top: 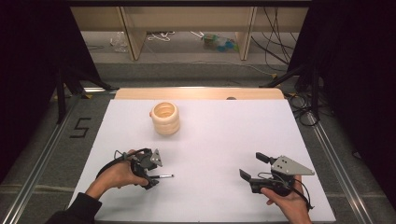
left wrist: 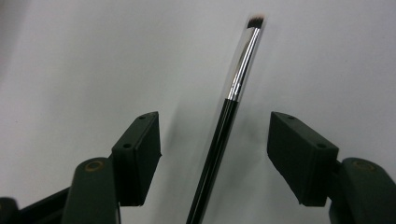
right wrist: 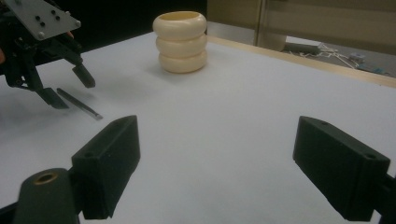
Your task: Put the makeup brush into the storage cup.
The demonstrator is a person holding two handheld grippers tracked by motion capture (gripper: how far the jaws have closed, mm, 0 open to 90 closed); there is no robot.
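Nearest me, my right gripper (top: 252, 167) sits low near the front right of the white table (top: 215, 140), jaws wide apart with nothing between them; bare white board lies all around it, plenty of room up to the right edge. My left gripper (top: 152, 175) is at front left, jaws fairly wide, straddling the brush (left wrist: 224, 135); neither pad touches the handle, clear gaps on both sides. The brush lies flat on the table, its silver ferrule and bristle tip poking out past the jaws toward table centre. The front edge is close behind both hands. Middle of the board is open. Farther back, left of centre, the cream ringed holder (top: 165, 118) stands upright, well apart from both grippers, just short of the wooden strip (top: 201, 94) at the far edge. Count: one brush, one holder, two grippers.
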